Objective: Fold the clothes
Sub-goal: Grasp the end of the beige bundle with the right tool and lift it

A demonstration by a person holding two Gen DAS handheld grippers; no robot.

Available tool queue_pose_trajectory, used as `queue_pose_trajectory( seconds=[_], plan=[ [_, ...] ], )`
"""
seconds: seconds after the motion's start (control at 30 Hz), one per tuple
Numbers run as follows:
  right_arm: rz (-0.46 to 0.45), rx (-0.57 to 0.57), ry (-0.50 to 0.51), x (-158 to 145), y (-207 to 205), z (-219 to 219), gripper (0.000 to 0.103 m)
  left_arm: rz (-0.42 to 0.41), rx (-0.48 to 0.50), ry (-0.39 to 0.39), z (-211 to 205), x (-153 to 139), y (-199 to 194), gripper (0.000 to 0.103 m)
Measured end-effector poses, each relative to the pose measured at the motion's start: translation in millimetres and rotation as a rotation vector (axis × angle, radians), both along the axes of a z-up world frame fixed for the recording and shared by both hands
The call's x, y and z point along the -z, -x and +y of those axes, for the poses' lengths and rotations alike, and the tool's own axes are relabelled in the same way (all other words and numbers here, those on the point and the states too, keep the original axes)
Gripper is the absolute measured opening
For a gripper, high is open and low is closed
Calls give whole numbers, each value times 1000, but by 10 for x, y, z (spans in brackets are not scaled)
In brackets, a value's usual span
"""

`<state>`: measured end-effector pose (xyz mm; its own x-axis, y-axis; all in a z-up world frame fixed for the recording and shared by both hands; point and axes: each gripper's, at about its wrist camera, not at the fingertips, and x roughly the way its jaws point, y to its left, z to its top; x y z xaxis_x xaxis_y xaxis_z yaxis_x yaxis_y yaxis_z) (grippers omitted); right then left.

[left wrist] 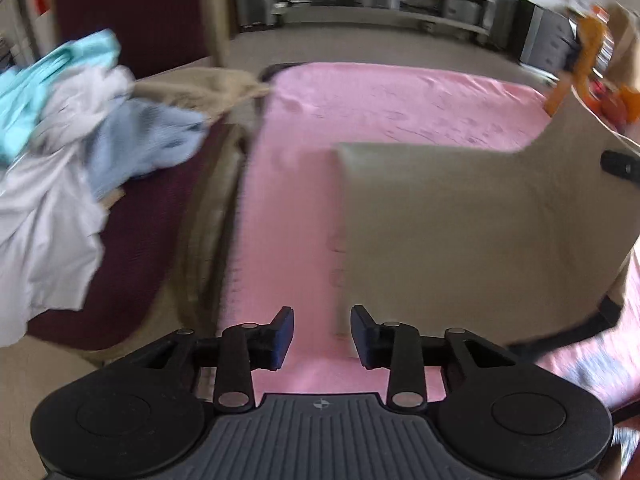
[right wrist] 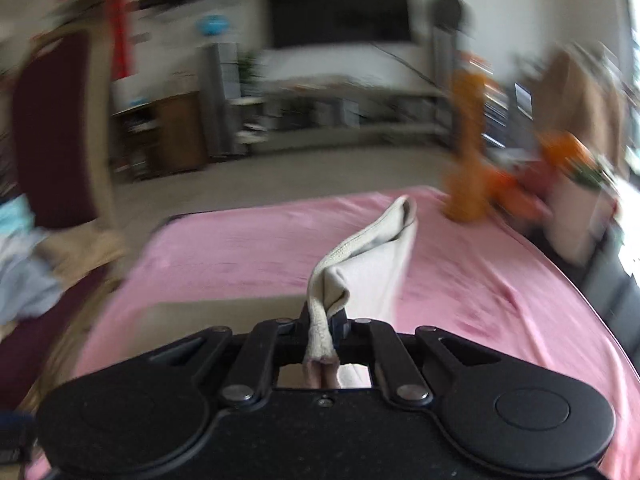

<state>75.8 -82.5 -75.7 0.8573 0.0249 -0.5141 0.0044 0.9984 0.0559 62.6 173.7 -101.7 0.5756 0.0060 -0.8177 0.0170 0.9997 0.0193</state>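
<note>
**Beige garment lifted over a pink-covered desk**

The right gripper (right wrist: 322, 322) has its fingers clamped on a bunched hem of the beige garment (right wrist: 376, 264), which hangs off it toward the far side above the pink blanket (right wrist: 240, 248) spread over the desk. In the left wrist view the same cloth shows as a broad beige sheet (left wrist: 472, 240) raised at the right. The left gripper (left wrist: 322, 336) hovers over the blanket with its fingers apart and nothing between them. At the far left, a pile of light blue, white and turquoise clothes (left wrist: 68, 140) rests on a maroon chair (left wrist: 136, 264). Both views are motion-blurred.
</note>
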Motion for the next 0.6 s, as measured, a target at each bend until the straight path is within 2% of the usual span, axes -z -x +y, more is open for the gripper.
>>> queue_pose_trajectory(
  seconds=[0.13, 0.23, 0.3, 0.43, 0.6],
  plan=[
    [-23, -253, 126, 140, 72, 814, 7, 6, -110, 83, 268, 46, -10, 34],
    [79, -405, 179, 419, 32, 1231, 7, 2, -175, 151, 418, 47, -10, 34],
    [173, -463, 204, 630, -36, 1416, 7, 3, -202, 180, 475, 54, -10, 34],
    [238, -461, 180, 791, -123, 1457, 7, 4, -210, 194, 476, 68, -8, 34],
    [197, -449, 118, 605, -78, 1370, 7, -32, -226, 214, 528, 45, -5, 34]
  ],
)
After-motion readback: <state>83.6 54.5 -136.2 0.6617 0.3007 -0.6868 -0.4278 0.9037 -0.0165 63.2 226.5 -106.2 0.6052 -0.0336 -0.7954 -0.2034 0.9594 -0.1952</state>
